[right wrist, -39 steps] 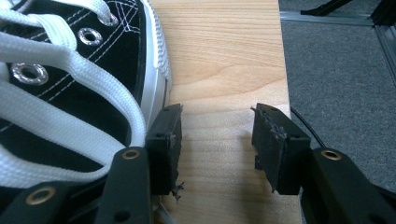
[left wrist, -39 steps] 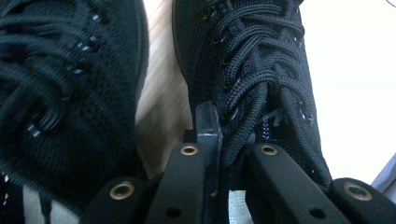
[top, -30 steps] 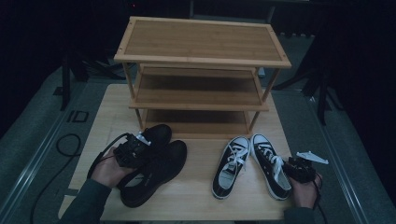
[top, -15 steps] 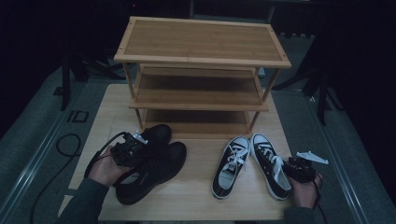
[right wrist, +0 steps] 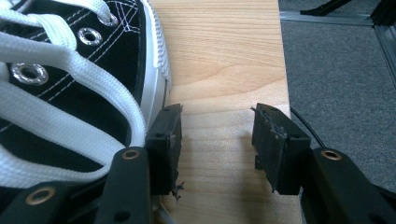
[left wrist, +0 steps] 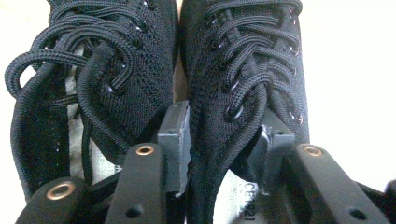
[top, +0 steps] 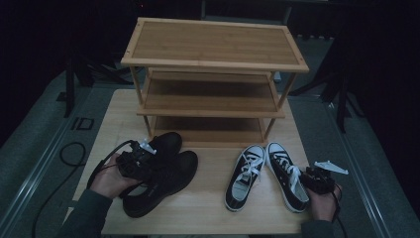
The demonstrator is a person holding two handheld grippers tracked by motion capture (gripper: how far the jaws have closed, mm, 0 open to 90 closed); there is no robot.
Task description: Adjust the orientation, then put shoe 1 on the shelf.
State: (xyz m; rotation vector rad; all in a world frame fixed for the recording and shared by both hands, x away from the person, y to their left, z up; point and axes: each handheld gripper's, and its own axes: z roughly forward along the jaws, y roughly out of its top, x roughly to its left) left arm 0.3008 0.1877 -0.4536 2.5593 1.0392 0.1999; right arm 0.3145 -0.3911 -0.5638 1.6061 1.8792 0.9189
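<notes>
While the left tongs (left wrist: 219, 154) have just been opening, their jaws now stand apart astride the inner collar wall of the right-hand black knit shoe (left wrist: 243, 65): one pad sits in the gap between the two shoes, the other inside that shoe's opening, and whether either pad presses on the knit cannot be told. Just beside that gap, on the far side of the inner pad, lies the other black knit shoe (left wrist: 93, 84), its thick black laces looped loosely over the tongue. In the high view the left tongs (top: 141, 161) rest over the heel ends of this pair (top: 163, 171), with the person's left hand (top: 109, 178) behind them and a cable trailing off toward the edge of the surface.

The right tongs (right wrist: 217, 144) are parted with nothing between the pads but bare wood. Their left pad stands right against the white rubber sole edge of a black canvas sneaker (right wrist: 70, 79) with white laces and metal eyelets; the other pad hangs over the wooden surface (right wrist: 219, 60) near its edge, beyond which grey floor shows. From above, the right tongs (top: 312, 179) sit at the outer heel side of that sneaker (top: 286, 173), whose mate (top: 243, 177) lies just beyond it.

Farther ahead of both tongs stands a three-tier bamboo shoe rack (top: 213, 74).
</notes>
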